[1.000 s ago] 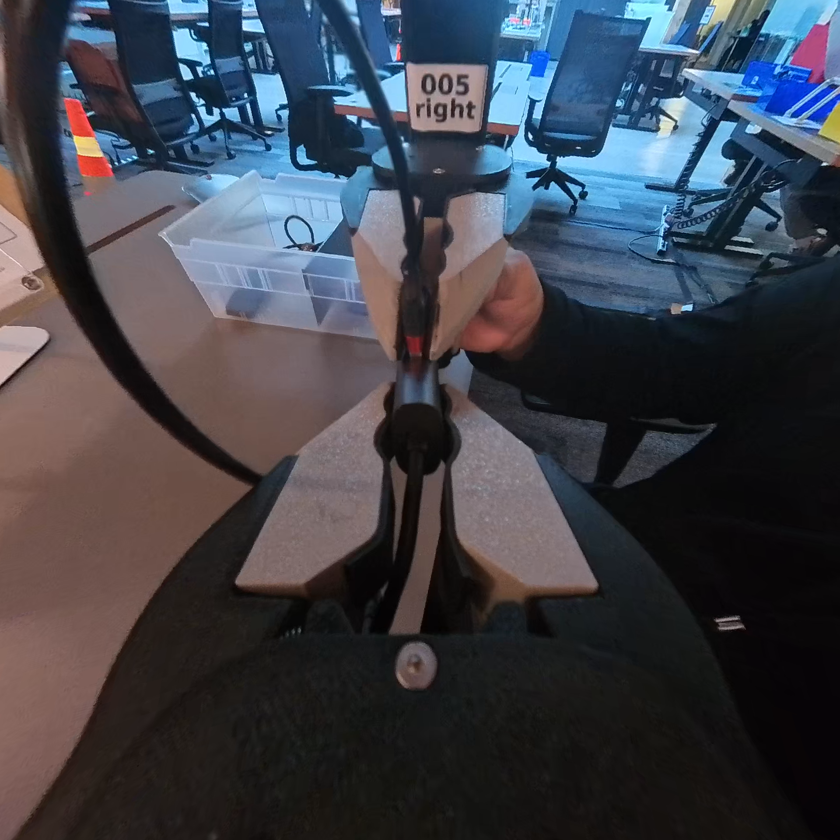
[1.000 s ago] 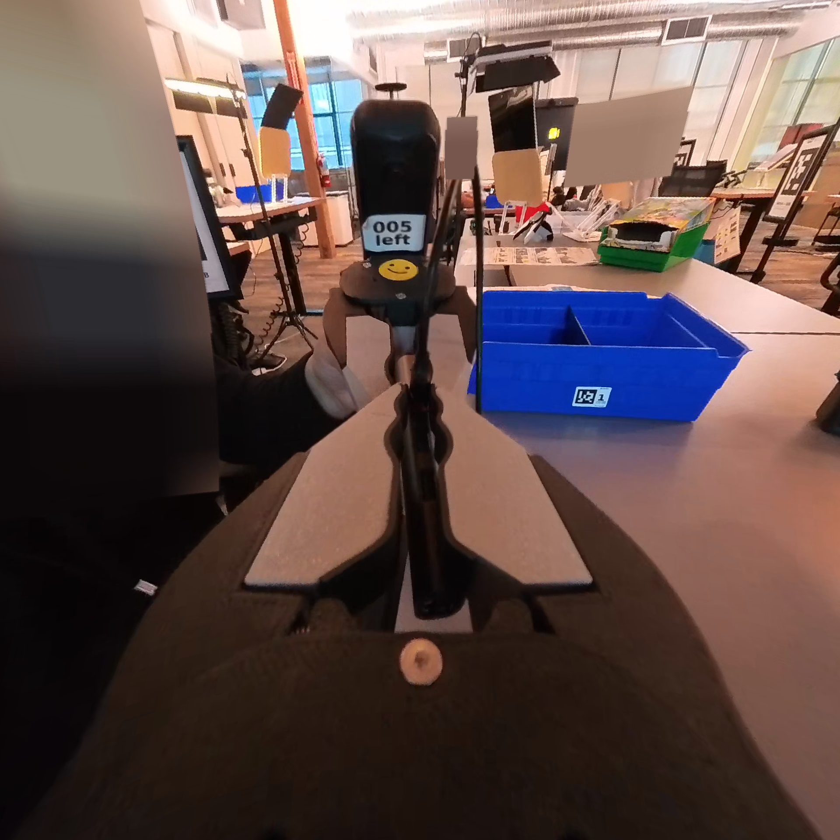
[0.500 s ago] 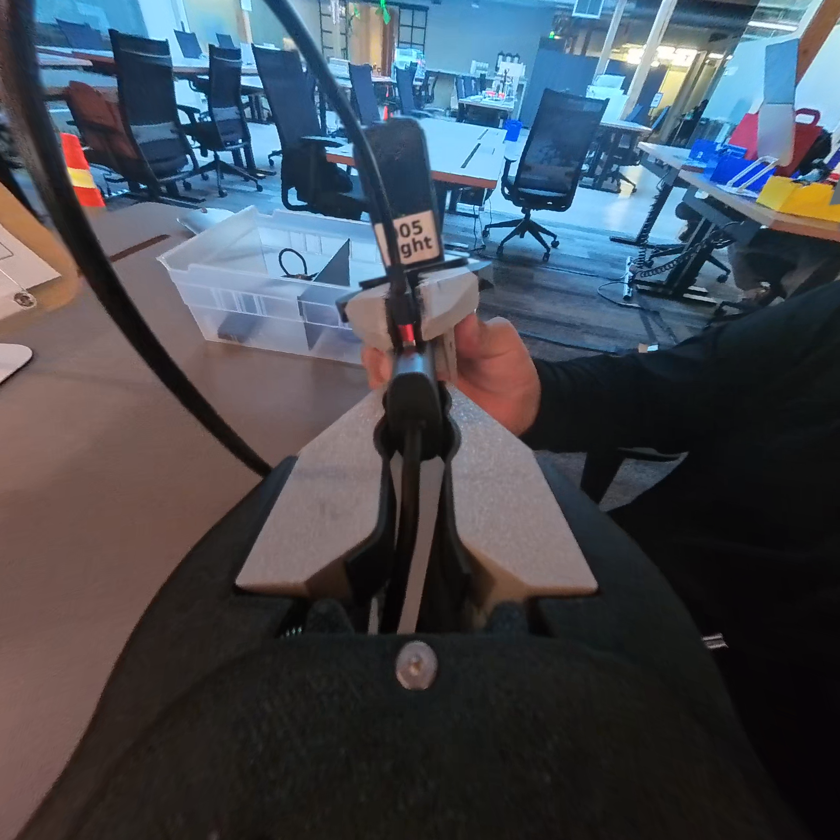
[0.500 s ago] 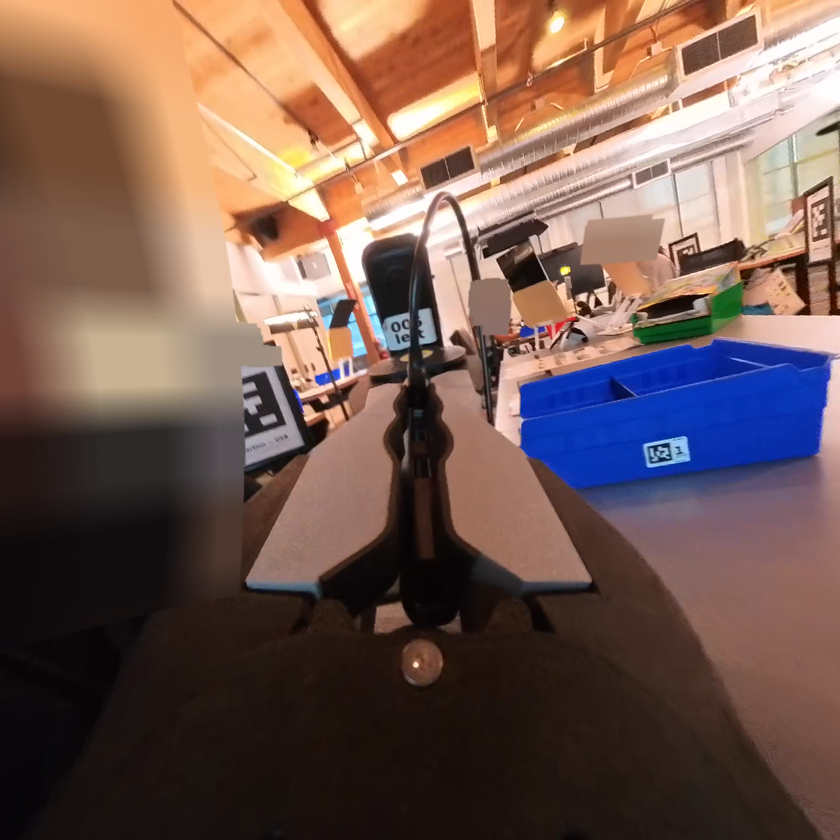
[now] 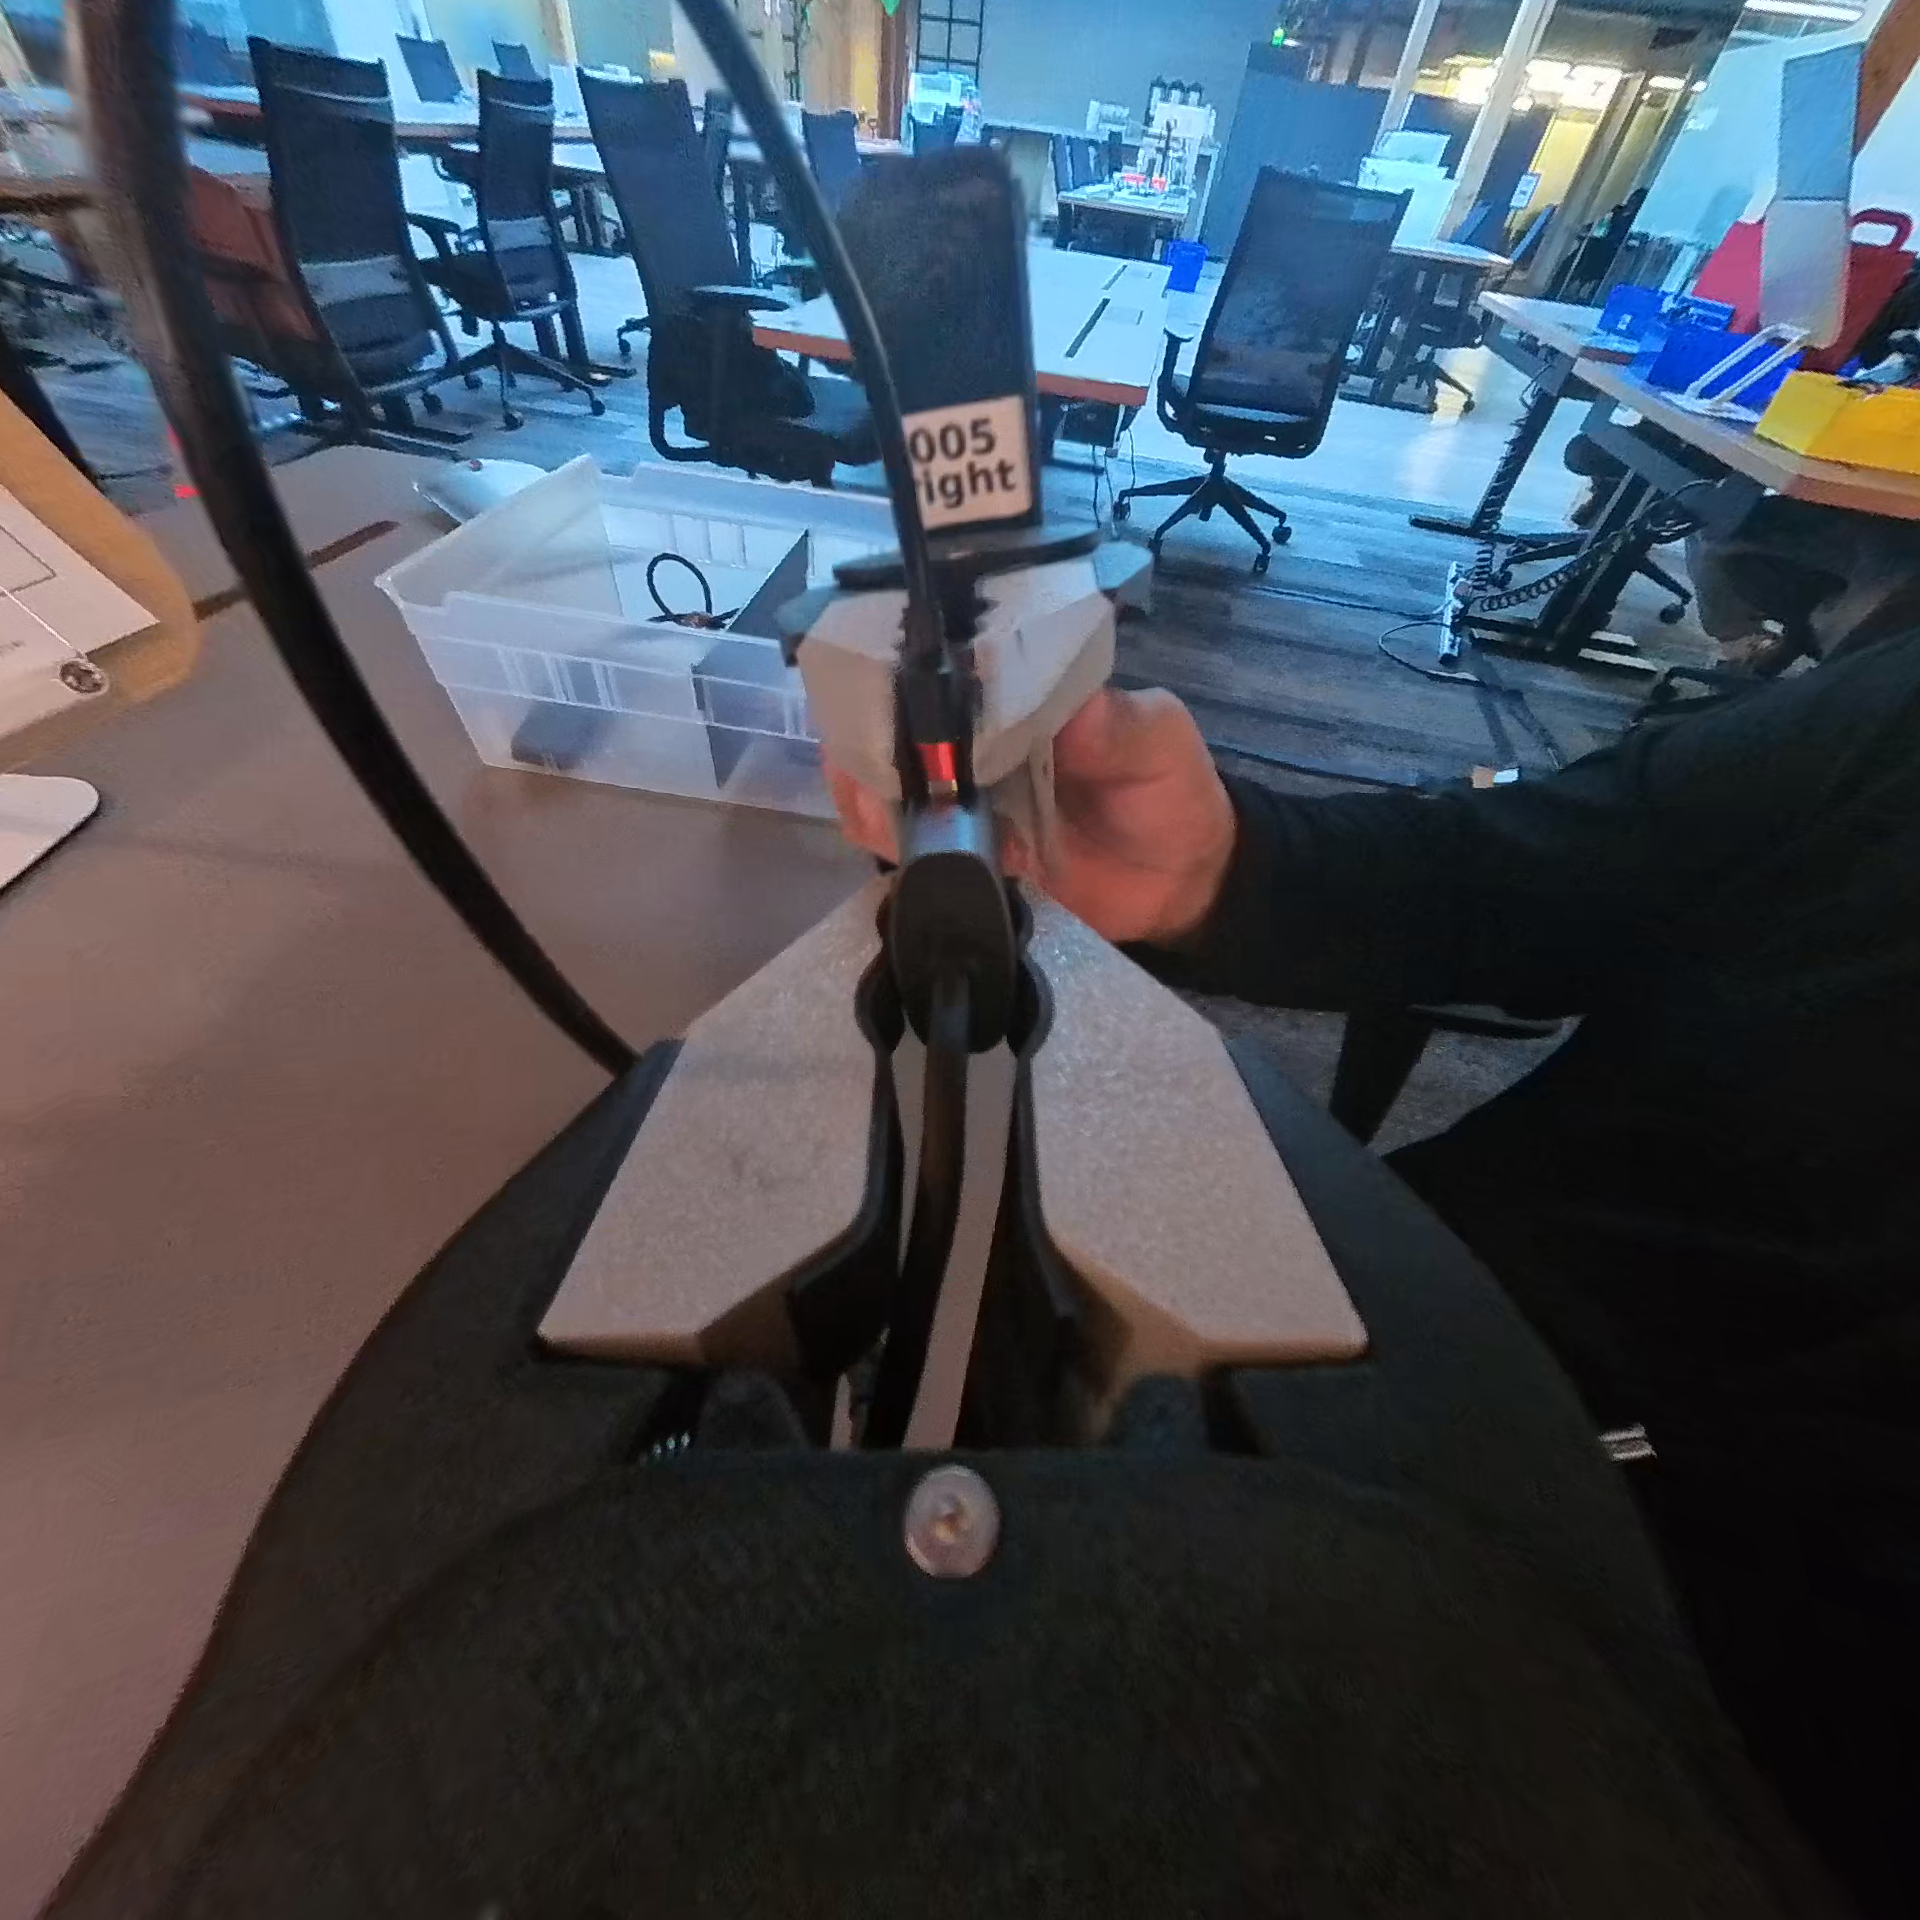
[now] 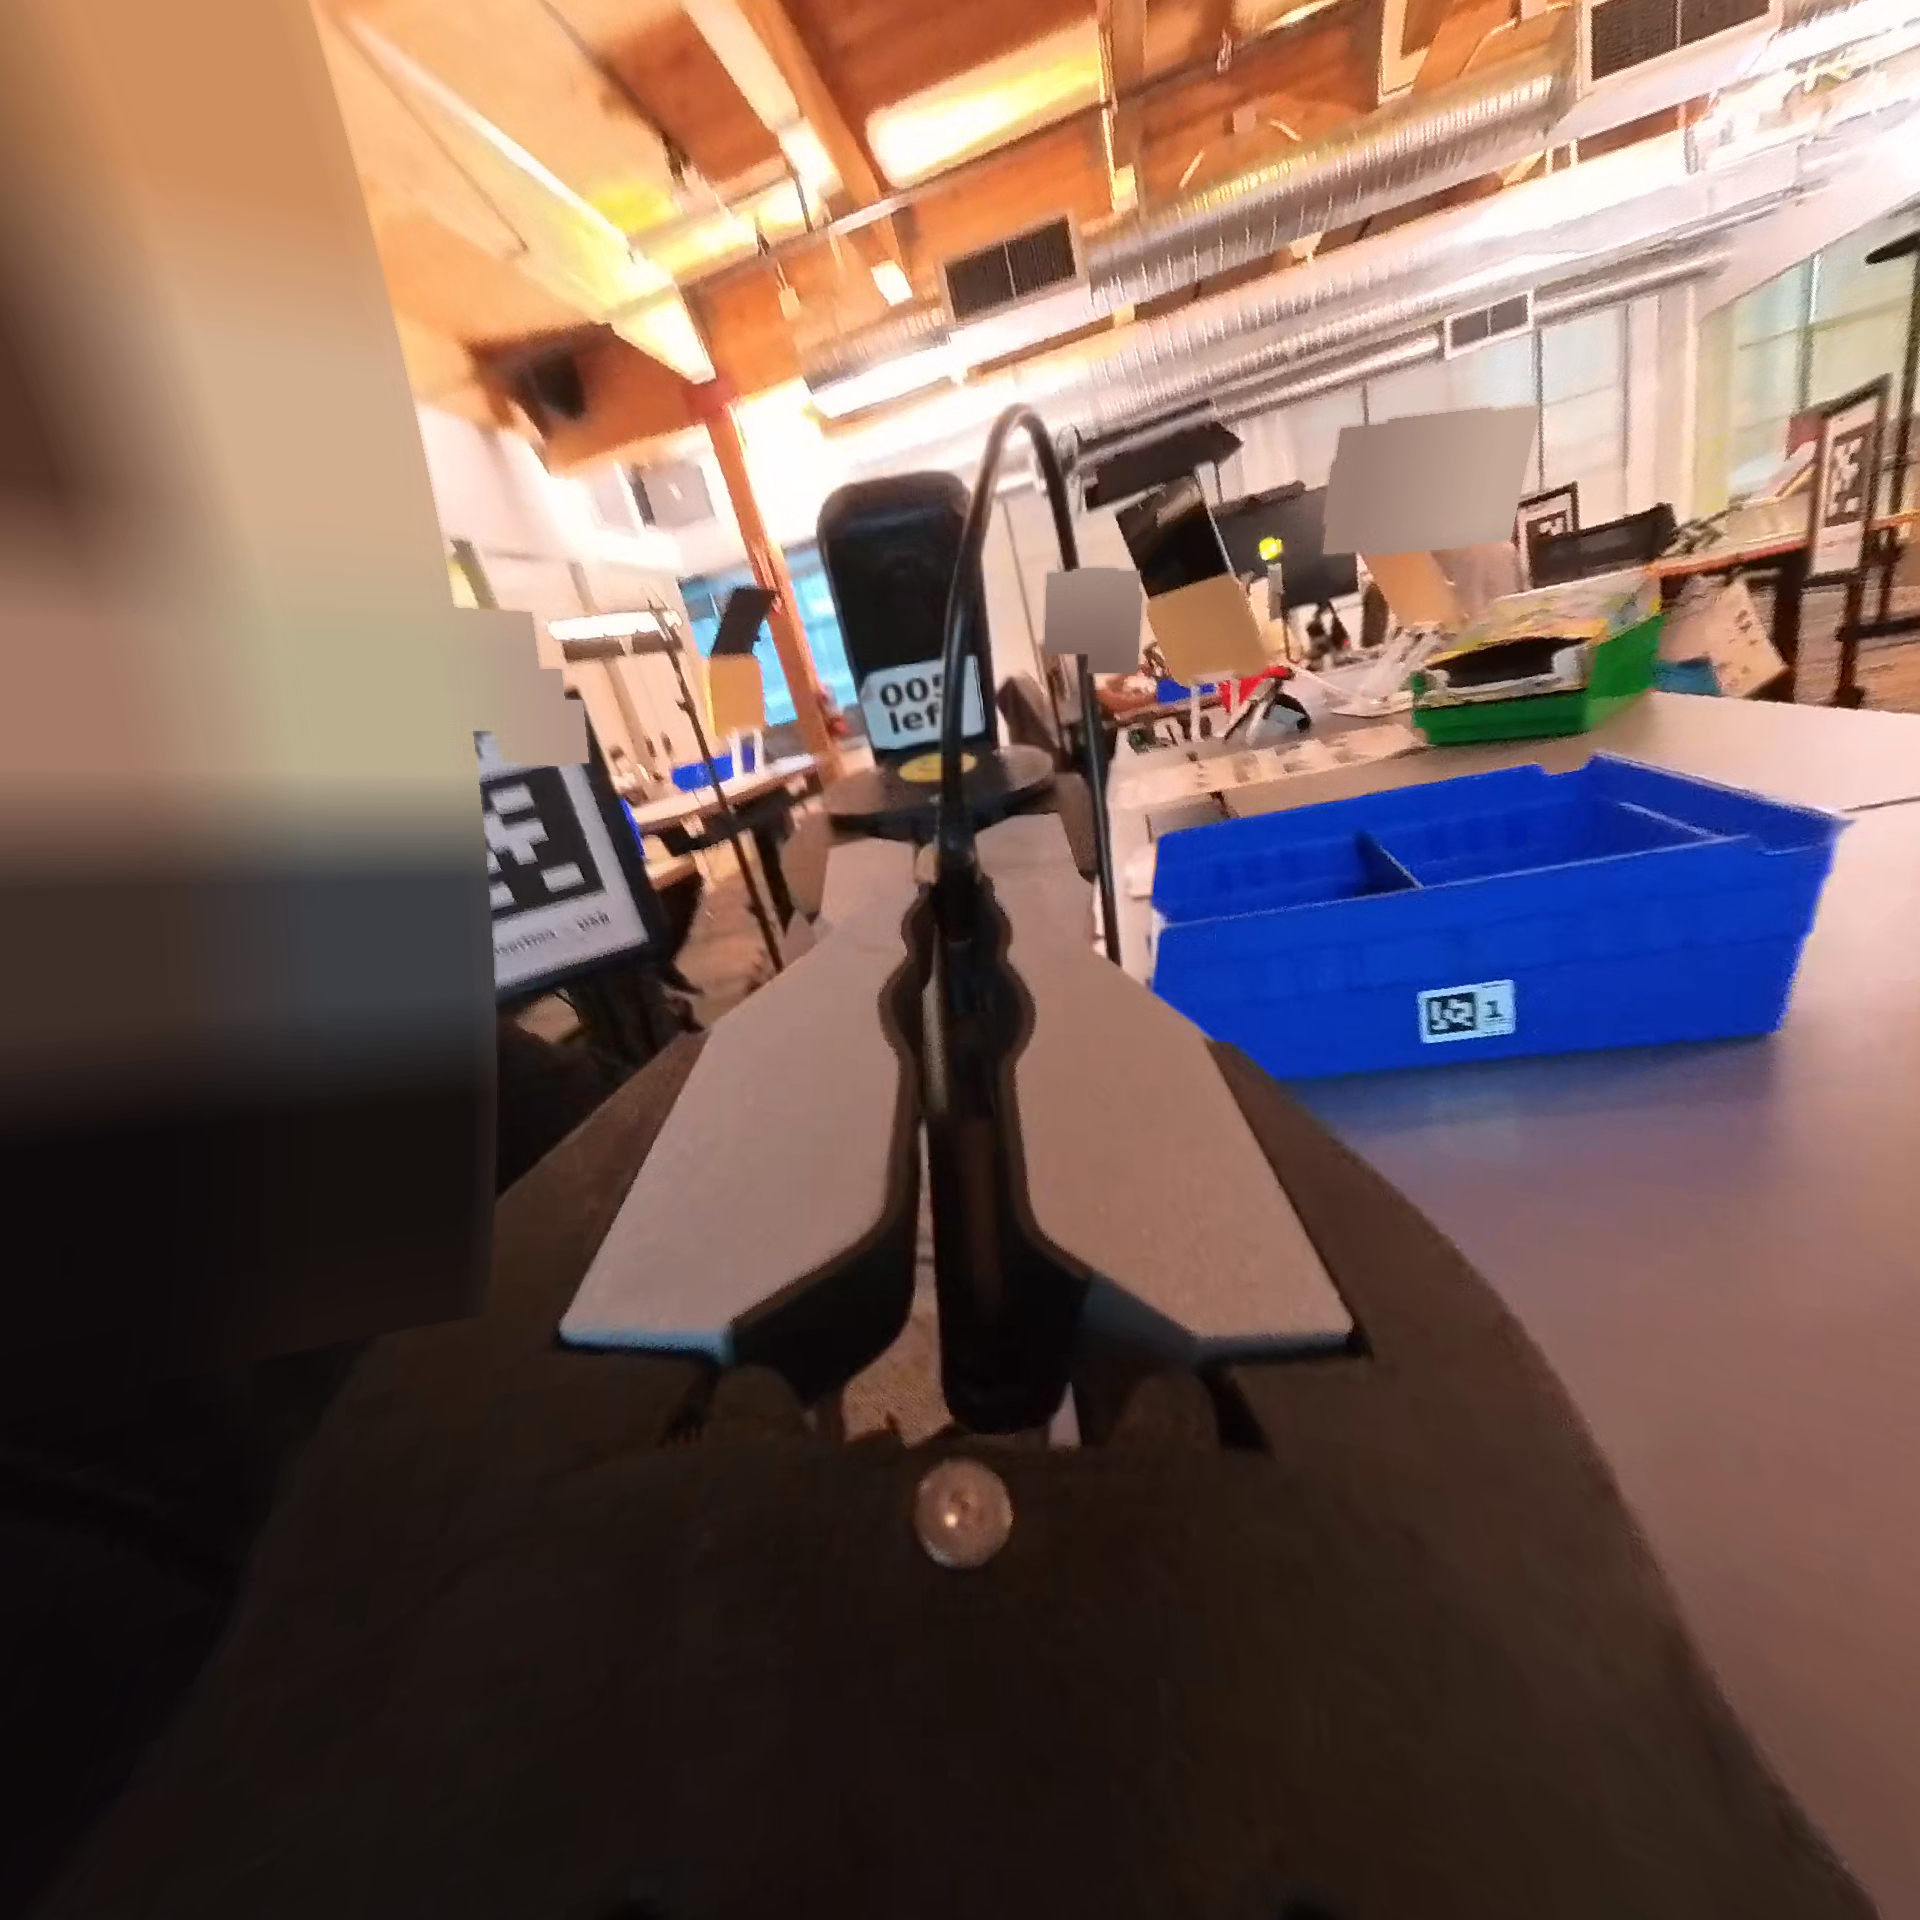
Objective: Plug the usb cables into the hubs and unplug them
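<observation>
My left gripper (image 5: 956, 935) is shut on a dark hub (image 5: 951, 904) with a grey front end, and the hub's own lead runs back between the fingers. My right gripper (image 5: 940, 727) faces it, held in a hand (image 5: 1127, 821), and is shut on a black USB cable plug (image 5: 935, 753) with a red band. The plug's tip meets the hub's grey end; how deep it sits is hidden. The cable (image 5: 312, 675) loops up and round to the left. In the right wrist view my right gripper (image 6: 961, 914) grips the black plug body (image 6: 977, 1195), with the left gripper (image 6: 940, 831) just beyond.
A clear plastic bin (image 5: 582, 665) with a divider and coiled cables stands on the brown table (image 5: 208, 1039) behind the grippers. A blue divided bin (image 6: 1486, 935) sits on the grey table to the right, a green tray (image 6: 1538, 686) behind it. Office chairs stand beyond.
The right gripper tilted upward, drew back a little from the left one, then came close again. Both stayed shut on the hub and the plug.
</observation>
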Demonstrator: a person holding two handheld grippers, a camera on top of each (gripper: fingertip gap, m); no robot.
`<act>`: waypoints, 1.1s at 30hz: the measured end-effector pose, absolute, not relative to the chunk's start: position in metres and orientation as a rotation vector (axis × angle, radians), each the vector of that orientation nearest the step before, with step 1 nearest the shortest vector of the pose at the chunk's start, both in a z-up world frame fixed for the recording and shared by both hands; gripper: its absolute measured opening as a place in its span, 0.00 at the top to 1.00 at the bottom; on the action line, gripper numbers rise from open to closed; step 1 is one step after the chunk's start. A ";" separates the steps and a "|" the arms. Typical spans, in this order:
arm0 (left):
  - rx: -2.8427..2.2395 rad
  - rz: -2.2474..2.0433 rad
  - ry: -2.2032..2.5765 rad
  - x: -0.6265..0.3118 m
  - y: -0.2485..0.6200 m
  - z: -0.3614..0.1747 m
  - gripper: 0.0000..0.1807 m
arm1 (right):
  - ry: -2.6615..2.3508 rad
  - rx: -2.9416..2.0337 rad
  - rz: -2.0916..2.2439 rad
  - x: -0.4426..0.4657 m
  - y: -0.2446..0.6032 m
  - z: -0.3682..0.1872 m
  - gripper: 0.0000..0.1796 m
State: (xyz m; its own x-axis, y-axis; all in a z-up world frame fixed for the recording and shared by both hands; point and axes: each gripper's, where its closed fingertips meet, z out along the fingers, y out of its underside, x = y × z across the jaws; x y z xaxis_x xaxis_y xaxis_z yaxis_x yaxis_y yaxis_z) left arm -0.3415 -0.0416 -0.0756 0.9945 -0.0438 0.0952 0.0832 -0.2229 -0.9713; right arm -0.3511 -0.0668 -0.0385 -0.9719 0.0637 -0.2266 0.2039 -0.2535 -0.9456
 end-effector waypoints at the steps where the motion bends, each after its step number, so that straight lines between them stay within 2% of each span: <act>1: -1.798 -0.110 -0.026 -0.341 -0.041 -0.076 0.92 | 1.913 0.321 -2.393 -0.351 -0.066 -0.039 0.98; 14: -1.788 -0.117 -0.021 -0.341 -0.039 -0.077 0.92 | 2.284 0.260 -2.293 -0.350 -0.058 -0.046 0.97; 25: -1.752 -0.095 -0.016 -0.340 -0.028 -0.079 0.92 | 2.336 0.210 -2.281 -0.347 -0.064 -0.056 0.98; 33: -1.738 -0.032 0.044 -0.332 -0.034 -0.072 0.92 | 2.018 0.201 -2.286 -0.337 -0.071 -0.047 0.98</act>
State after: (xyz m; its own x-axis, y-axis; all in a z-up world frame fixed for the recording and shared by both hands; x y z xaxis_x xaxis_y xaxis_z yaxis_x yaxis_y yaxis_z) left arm -0.3319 -0.0338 -0.0717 0.9989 -0.0473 -0.0033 -0.0111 -0.1661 -0.9860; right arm -0.3367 -0.0709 -0.0472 -0.9878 0.0227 -0.1543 0.1503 -0.1260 -0.9806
